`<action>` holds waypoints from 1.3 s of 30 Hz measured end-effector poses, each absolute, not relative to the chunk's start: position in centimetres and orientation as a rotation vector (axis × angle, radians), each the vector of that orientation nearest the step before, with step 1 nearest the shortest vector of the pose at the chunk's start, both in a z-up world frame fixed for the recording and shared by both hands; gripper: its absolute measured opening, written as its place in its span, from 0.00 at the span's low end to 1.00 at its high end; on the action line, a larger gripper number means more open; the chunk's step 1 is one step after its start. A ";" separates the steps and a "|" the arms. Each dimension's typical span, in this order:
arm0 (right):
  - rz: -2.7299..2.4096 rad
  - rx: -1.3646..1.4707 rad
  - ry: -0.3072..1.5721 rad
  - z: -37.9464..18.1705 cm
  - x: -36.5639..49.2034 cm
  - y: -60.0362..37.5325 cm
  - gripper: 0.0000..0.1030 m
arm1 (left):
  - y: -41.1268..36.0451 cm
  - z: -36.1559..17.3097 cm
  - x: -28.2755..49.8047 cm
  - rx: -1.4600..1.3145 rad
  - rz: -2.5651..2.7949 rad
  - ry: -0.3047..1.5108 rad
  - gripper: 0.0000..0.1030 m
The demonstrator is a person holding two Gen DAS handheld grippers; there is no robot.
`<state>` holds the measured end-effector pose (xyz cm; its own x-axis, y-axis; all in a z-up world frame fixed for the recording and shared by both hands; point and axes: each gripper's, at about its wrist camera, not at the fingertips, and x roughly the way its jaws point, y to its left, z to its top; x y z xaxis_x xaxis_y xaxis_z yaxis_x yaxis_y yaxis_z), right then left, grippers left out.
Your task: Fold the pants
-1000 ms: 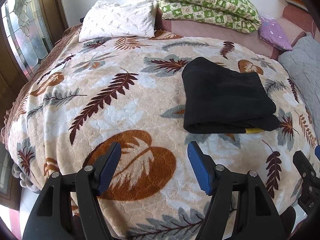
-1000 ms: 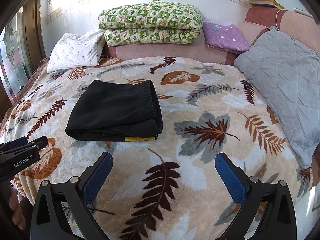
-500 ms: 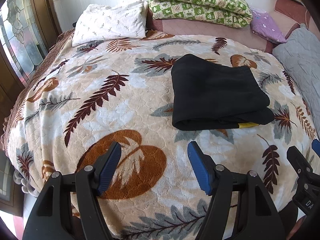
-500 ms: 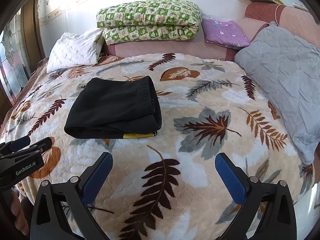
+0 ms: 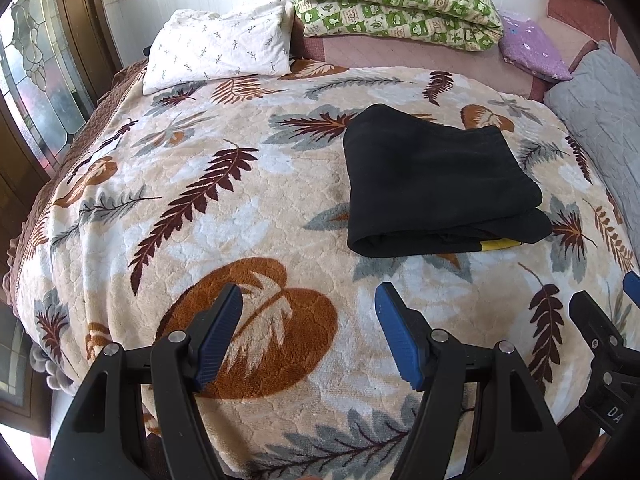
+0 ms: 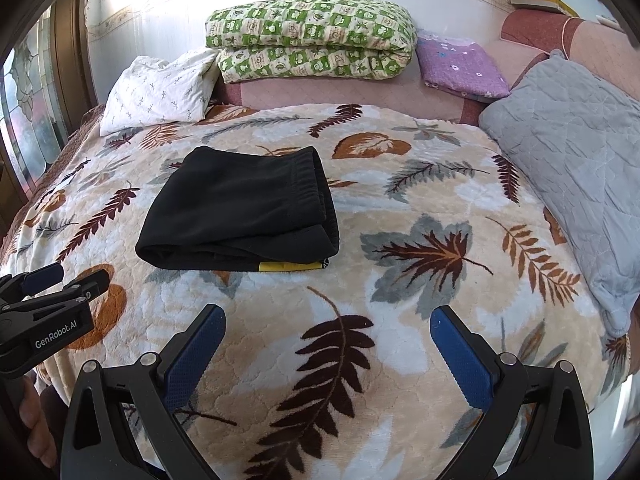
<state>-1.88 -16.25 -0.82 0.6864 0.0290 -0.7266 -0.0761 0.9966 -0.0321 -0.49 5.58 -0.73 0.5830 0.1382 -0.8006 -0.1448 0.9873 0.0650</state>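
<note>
The black pants (image 6: pixel 240 208) lie folded in a compact stack, so the left gripper (image 5: pixel 308 336) and right gripper (image 6: pixel 326 356) hang released, well short of them.

A folded pair of black fleece pants (image 6: pixel 240 216) lies on the beige leaf-patterned plush blanket (image 6: pixel 400 208) covering the bed, a yellow strip showing at its near edge. The right claw (image 6: pixel 326 322) hangs spread apart over the blanket, holding nothing. The left claw (image 6: pixel 68 278) shows at the left edge.
</note>
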 end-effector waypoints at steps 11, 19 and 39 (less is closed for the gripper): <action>0.034 -0.050 0.807 -0.5 -2.1 -17.5 1.00 | 3.0 -0.5 -0.2 0.002 0.112 0.932 0.67; -0.013 -0.049 0.790 0.0 -2.6 -20.1 1.00 | -0.2 -0.5 0.3 -0.016 0.061 0.947 0.67; -0.046 -0.015 0.811 -0.9 -2.9 -22.4 1.00 | -2.5 -0.8 0.2 -0.011 0.018 0.966 0.67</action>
<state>-2.87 -22.41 -0.90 0.6881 -0.0466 -0.7241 0.0353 0.9989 -0.0307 0.19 -2.50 -0.82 0.5686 0.0106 -0.8225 -0.0208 0.9998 -0.0015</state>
